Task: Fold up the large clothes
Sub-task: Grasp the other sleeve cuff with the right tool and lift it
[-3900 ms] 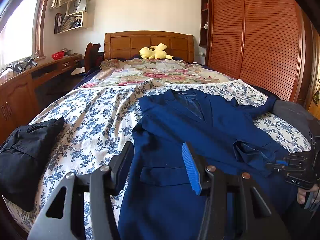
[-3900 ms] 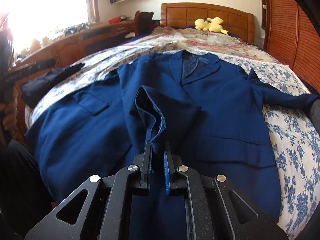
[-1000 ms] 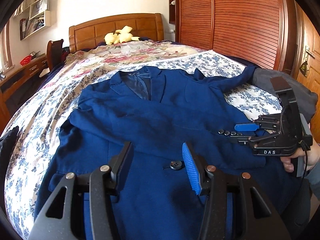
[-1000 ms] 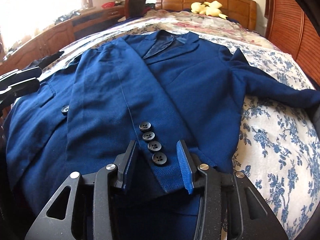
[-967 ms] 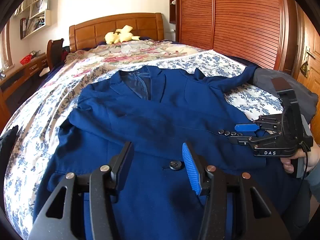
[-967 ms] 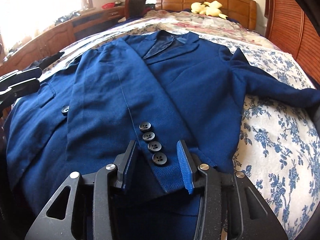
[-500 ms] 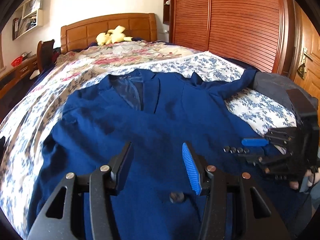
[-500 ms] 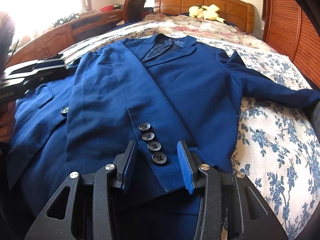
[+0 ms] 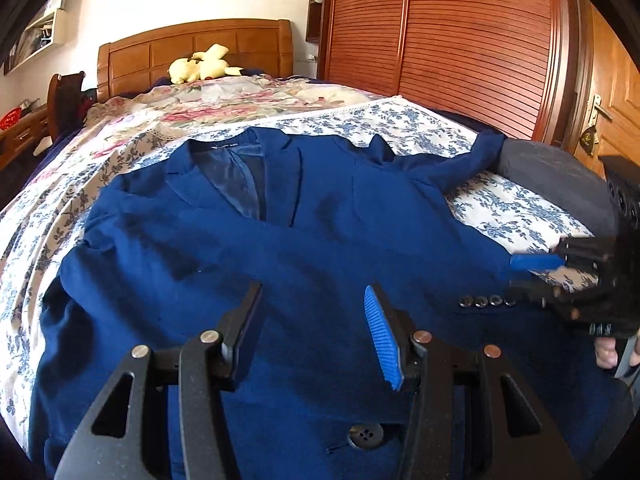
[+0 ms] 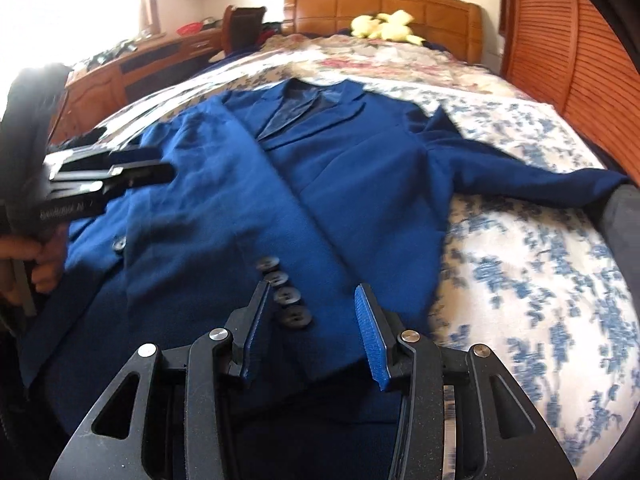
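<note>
1. Left wrist view: the left gripper [image 9: 312, 332] hangs released over the blue jacket [image 9: 280, 248], jaws apart with nothing between them. Since a second ago it has shifted up the jacket, so the front button [image 9: 364, 435] now lies behind its fingers. The jacket lies face up on the bed [image 9: 520, 208], one sleeve folded across the chest, so the fold looks barely begun

2. Right wrist view: the right gripper [image 10: 310, 332] is also released, hovering over the cuff buttons [image 10: 286, 294] of that folded sleeve. The other sleeve [image 10: 520, 176] is spread beside the jacket, touching a grey garment [image 10: 624, 216]; a yellow toy [image 10: 384, 26] sits well beyond the jacket
</note>
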